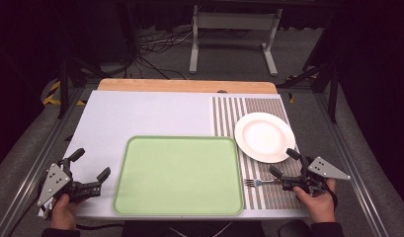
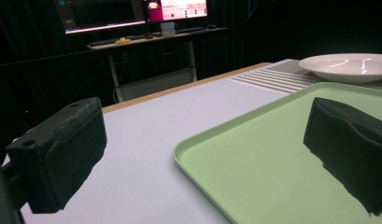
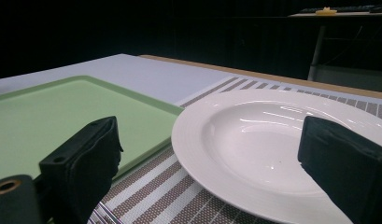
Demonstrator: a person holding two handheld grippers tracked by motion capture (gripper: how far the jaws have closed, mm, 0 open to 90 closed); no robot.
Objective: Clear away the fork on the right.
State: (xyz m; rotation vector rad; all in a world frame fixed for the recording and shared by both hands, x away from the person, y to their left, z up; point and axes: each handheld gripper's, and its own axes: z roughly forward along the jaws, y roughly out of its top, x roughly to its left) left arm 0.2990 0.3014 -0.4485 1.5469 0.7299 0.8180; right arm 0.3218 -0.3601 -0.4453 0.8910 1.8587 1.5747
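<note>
Tray [image 1: 180,175] lies between both gaping tools, beside plate [image 1: 264,137].

A: What sits around the tray [image 1: 180,175]?

B: Its raised rim is the main barrier. Left of the tray the white table [image 1: 140,111] lies bare, and the left gripper [image 1: 91,172] hangs there, jaws wide apart.

A: And right of the tray?

B: Tighter. A plate [image 1: 264,137] stands on the striped mat [image 1: 229,111] just beside the tray's far right corner, with a fork [image 1: 256,182] nearer, beside the spread right gripper [image 1: 284,162]. Beyond the tray, open table.
</note>
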